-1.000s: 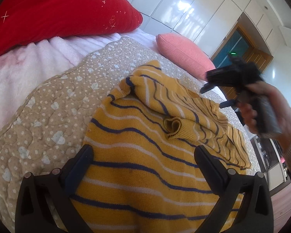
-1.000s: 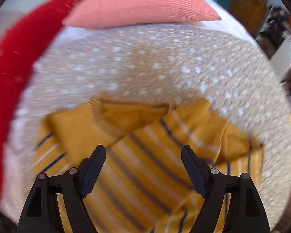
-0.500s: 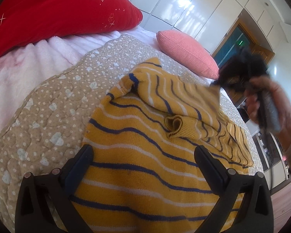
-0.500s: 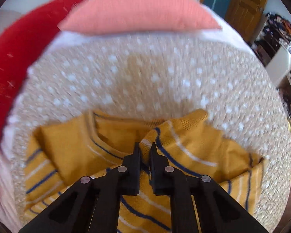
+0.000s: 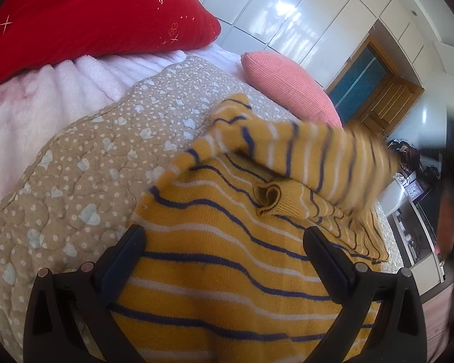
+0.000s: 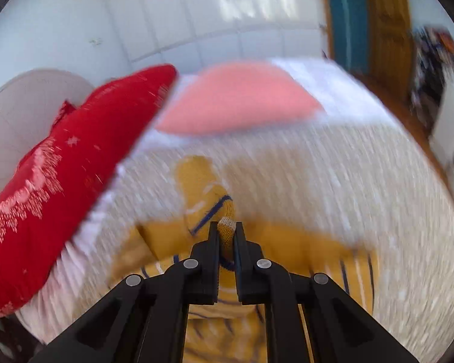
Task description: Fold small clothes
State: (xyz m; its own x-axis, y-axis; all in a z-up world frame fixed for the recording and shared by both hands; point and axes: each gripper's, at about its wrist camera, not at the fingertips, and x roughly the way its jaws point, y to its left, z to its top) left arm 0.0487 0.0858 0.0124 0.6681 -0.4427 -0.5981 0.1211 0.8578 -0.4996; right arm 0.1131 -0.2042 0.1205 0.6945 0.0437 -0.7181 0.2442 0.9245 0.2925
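The left gripper [image 5: 224,260] is hovering wide open over the mustard-yellow knitted sweater with navy and white stripes [image 5: 215,272], lying on the beige quilted bed cover [image 5: 75,181]; beyond, the right gripper [image 6: 226,236] is pinching its sleeve [image 5: 302,157], lifting; the sleeve should be carried flat across the body.

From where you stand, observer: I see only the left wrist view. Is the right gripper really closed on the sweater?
Observer: Yes. The right gripper is shut on a fold of the yellow striped sweater.
Operator: Which part does it pinch?
Observer: A ribbed yellow edge, showing just above the fingertips.
Operator: Is the cloth lifted?
Observer: Yes, it rises from the quilt to the gripper.
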